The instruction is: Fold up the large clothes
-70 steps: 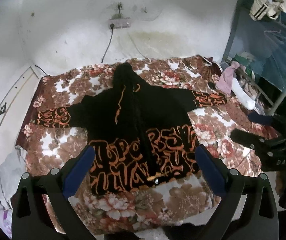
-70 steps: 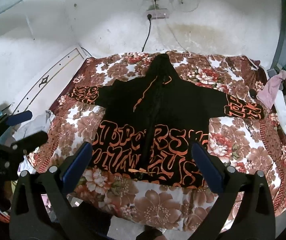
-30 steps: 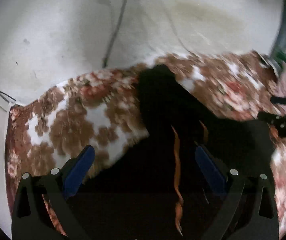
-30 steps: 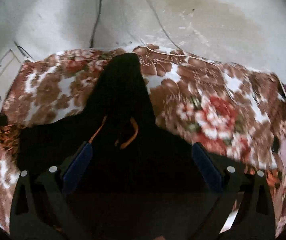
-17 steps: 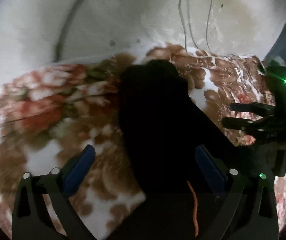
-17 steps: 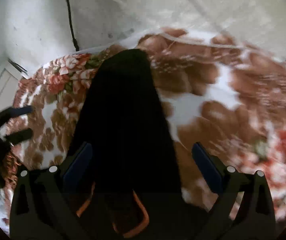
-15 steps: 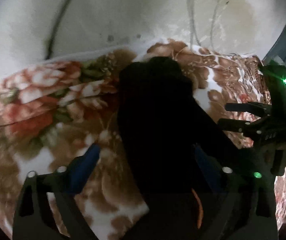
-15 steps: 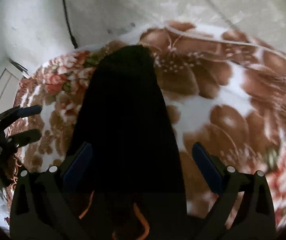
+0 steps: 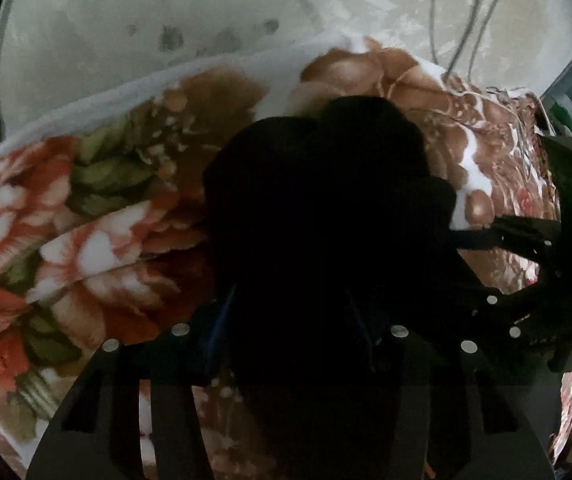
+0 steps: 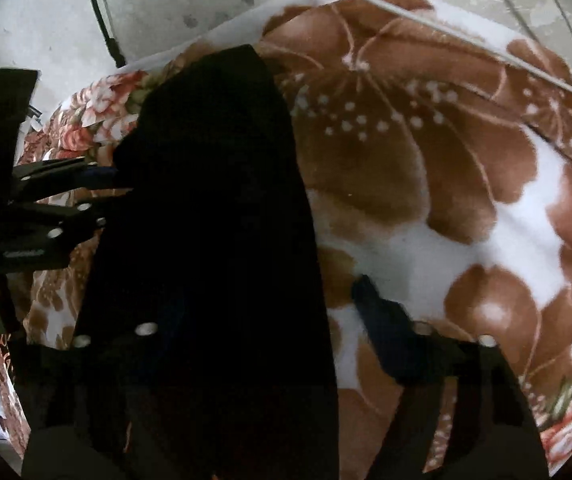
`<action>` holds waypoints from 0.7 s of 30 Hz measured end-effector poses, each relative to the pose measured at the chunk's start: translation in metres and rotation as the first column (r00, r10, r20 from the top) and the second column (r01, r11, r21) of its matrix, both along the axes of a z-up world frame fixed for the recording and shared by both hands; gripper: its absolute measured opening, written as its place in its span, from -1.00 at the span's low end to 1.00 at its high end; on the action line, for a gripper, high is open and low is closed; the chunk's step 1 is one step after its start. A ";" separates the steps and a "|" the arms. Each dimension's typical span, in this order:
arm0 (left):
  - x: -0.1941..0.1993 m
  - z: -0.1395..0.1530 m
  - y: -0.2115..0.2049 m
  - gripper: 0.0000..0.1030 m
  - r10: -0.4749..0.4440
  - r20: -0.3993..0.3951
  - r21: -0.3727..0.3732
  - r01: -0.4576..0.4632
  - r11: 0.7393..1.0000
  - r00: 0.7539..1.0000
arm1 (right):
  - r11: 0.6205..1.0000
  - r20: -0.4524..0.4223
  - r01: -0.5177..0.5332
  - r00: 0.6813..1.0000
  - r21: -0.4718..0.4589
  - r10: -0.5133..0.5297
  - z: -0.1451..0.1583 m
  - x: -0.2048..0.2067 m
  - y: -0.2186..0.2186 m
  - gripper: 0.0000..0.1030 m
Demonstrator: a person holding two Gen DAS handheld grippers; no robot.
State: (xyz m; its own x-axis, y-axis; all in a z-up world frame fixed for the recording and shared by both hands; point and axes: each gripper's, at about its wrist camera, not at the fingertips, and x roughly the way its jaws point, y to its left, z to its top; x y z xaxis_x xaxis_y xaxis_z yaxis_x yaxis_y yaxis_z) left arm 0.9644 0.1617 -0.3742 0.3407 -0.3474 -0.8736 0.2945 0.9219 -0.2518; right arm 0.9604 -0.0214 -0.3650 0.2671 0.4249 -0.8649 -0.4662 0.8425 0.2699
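Note:
The black hoodie lies on the flowered blanket; only its hood shows now, as a dark shape in the left wrist view (image 9: 326,208) and the right wrist view (image 10: 213,208). My left gripper (image 9: 292,328) has closed in on the hood's left edge, with black cloth between its blue pads (image 9: 215,328). My right gripper (image 10: 261,312) stands over the hood's right edge; its right pad (image 10: 370,300) rests on the blanket and its left finger is hidden by the cloth. Each gripper shows in the other's view, the right one (image 9: 526,264) and the left one (image 10: 57,208).
The flowered blanket (image 10: 446,168) covers the bed up to a stained white wall (image 9: 165,12). A black cable (image 10: 101,12) and thin wires (image 9: 462,20) hang down the wall just behind the hood.
Both grippers have moved forward and down from the hoodie's hem to its hood. The left jaws have narrowed onto the hood's edge in the last half second.

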 end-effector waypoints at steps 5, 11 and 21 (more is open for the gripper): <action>-0.002 0.000 0.003 -0.80 0.006 0.022 -0.008 -0.006 1.000 1.000 | 1.000 -0.008 -0.010 1.000 0.014 0.011 0.003 -0.002 -0.003 -0.58; -0.029 0.054 0.004 -0.81 -0.050 0.113 -0.023 0.053 0.998 0.992 | 0.998 0.128 -0.048 0.990 -0.040 0.052 0.047 -0.033 -0.005 -0.65; -0.140 0.153 -0.020 -0.81 -0.150 0.399 0.133 0.105 0.986 0.905 | 0.999 0.399 -0.021 0.916 -0.047 0.039 0.122 -0.135 -0.017 -0.65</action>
